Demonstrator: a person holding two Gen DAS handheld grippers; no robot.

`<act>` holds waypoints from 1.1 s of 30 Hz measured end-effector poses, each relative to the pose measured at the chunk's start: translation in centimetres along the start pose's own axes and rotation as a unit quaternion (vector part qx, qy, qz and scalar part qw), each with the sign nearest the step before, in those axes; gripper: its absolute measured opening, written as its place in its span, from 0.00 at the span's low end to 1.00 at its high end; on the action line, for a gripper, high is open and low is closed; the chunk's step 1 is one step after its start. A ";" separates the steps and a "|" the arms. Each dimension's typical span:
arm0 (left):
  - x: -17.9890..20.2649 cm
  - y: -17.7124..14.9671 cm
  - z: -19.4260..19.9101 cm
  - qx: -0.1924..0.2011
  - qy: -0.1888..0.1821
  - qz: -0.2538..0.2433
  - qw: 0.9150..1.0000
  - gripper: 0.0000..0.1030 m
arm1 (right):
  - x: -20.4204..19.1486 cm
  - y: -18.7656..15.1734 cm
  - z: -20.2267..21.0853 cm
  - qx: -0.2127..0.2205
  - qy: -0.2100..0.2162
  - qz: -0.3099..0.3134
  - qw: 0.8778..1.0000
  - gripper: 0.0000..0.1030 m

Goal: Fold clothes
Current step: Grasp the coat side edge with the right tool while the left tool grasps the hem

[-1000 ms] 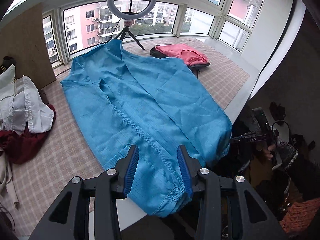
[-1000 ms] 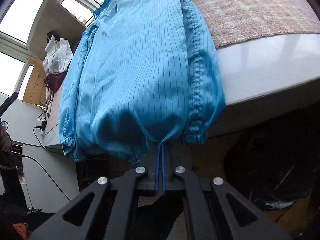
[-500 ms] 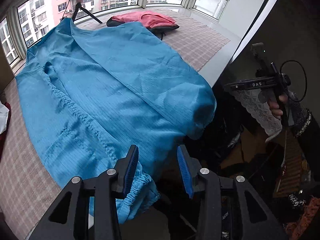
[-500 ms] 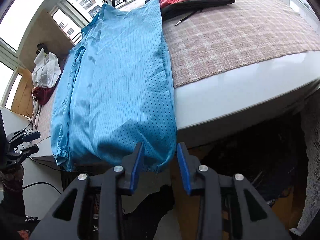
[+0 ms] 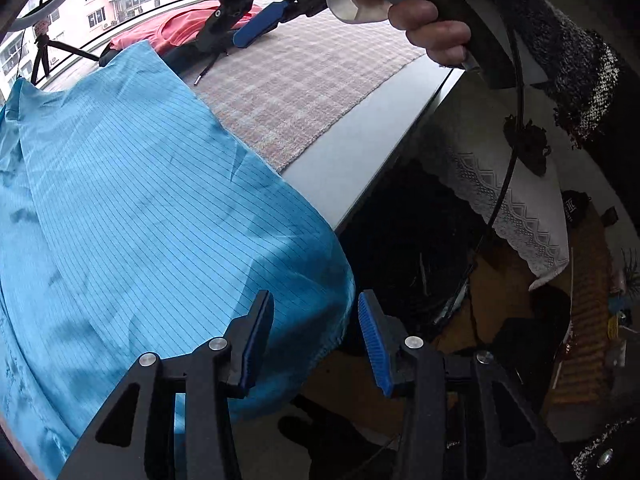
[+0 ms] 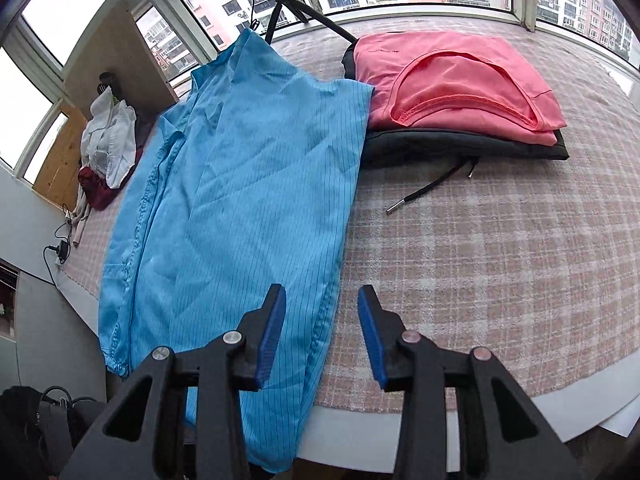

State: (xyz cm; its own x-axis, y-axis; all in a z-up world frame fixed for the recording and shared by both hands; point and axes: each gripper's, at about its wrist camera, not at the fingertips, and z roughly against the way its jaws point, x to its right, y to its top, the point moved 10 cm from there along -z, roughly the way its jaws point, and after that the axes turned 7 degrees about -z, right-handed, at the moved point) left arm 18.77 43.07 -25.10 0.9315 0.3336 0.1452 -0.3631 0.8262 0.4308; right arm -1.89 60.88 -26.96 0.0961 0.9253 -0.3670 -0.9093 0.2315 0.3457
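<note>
- Left hand-held gripper (image 5: 316, 340): jaws opening, nothing grasped, over the hem of the blue pinstriped garment (image 5: 140, 220).
- Right hand-held gripper (image 6: 322, 336): jaws opening, empty; folded pink shirt (image 6: 452, 84) at 1 o'clock.

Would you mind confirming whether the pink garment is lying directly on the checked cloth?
No, the folded pink garment rests on top of a dark garment, which separates it from the checked cloth.

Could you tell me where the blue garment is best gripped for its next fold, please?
Probably the hanging hem of the blue garment, where it droops free over the table edge. Come from the near side, one pad under and one over; elsewhere it lies flat.
</note>
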 end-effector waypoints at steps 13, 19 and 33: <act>-5.8 4.0 -3.0 0.000 0.060 0.153 0.986 0.48 | 0.8 1.3 -8.3 -0.102 0.071 0.020 0.992 0.09; -6.3 5.9 -3.9 -0.009 0.102 0.156 0.982 0.57 | -0.9 2.6 -6.8 -0.100 0.092 -0.004 0.991 0.04; -8.4 4.1 -3.9 0.043 0.052 0.235 0.970 0.16 | -2.1 6.6 -4.3 -0.079 0.091 -0.012 0.993 0.06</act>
State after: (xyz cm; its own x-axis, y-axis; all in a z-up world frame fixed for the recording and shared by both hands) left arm 9.41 45.42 -28.08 0.6553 0.7108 0.2555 -0.7387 0.5326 0.4130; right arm -9.86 59.19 -27.64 0.0566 0.8467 -0.5290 -0.9612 0.1896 0.2005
